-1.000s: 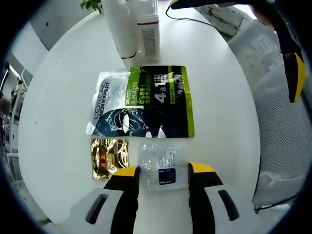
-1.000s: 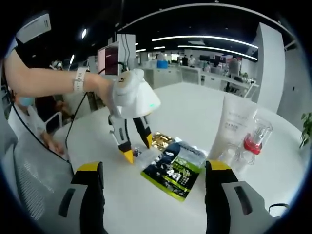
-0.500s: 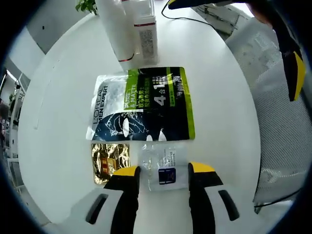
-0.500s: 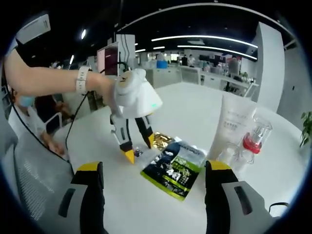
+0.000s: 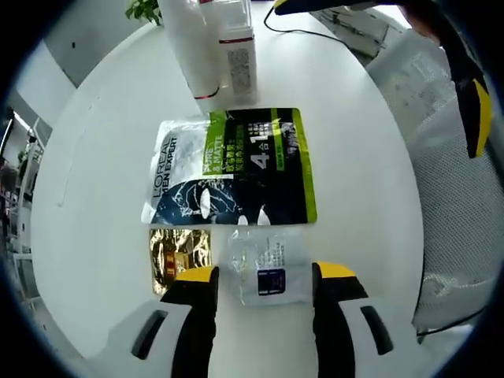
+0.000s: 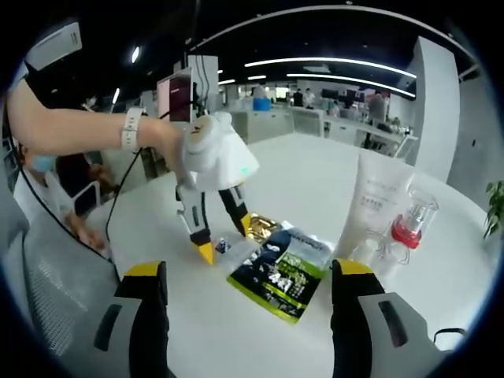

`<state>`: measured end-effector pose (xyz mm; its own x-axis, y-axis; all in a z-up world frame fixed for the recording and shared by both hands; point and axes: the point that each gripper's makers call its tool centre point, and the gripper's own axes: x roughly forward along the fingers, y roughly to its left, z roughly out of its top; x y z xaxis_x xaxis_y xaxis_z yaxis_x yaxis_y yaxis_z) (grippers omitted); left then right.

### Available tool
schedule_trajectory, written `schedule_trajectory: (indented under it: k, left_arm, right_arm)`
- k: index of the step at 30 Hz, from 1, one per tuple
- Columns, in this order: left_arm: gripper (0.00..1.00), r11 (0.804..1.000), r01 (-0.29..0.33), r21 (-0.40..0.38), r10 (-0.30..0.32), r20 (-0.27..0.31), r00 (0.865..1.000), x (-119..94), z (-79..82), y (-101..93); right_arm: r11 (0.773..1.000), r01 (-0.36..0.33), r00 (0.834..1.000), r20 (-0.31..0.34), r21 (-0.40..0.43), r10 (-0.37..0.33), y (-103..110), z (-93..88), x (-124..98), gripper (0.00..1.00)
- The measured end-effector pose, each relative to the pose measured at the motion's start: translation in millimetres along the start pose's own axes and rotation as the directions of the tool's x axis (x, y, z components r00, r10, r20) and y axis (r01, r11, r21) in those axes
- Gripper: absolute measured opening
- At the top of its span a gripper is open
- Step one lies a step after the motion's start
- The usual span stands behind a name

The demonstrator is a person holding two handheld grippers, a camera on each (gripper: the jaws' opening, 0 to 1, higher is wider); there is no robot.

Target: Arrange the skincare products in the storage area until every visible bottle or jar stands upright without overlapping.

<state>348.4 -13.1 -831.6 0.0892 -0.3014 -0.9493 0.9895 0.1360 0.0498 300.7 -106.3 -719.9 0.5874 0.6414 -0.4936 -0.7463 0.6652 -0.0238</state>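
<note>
My left gripper [image 5: 266, 274] is open, its yellow-tipped jaws standing on either side of a small clear sachet [image 5: 268, 268] with a dark blue label; the jaws do not press it. A gold foil sachet [image 5: 179, 252] lies just left of it. Beyond both lies a flat black, green and white face-mask pouch [image 5: 232, 165]. Farther off, a white tube [image 5: 191, 47] and a clear bottle [image 5: 239, 55] with a red band stand upright side by side. My right gripper [image 6: 248, 272] is open and holds nothing. From there I see the left gripper [image 6: 224, 242], the pouch [image 6: 282, 272], tube [image 6: 378, 201] and bottle [image 6: 413, 224].
Everything rests on a round white table [image 5: 354, 94]. A black cable [image 5: 303, 31] crosses its far side. A mesh chair [image 5: 457, 220] stands at the table's right edge. A person's arm with a wristband [image 6: 87, 130] holds the left gripper. Office desks fill the background.
The left gripper's jaws have spread slightly wider around the clear sachet. The right gripper and the products have stayed put.
</note>
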Motion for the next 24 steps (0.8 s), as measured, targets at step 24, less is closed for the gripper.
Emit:
schedule_trajectory:
  k: [24]
  left_arm:
    - [0.59, 0.981, -0.108, -0.158, 0.134, 0.167, 0.977, -43.0, 15.7, -21.8]
  right_arm:
    - [0.999, 0.044, 0.999, -0.005, 0.005, -0.044, -13.0, -6.7, -14.5, 0.87]
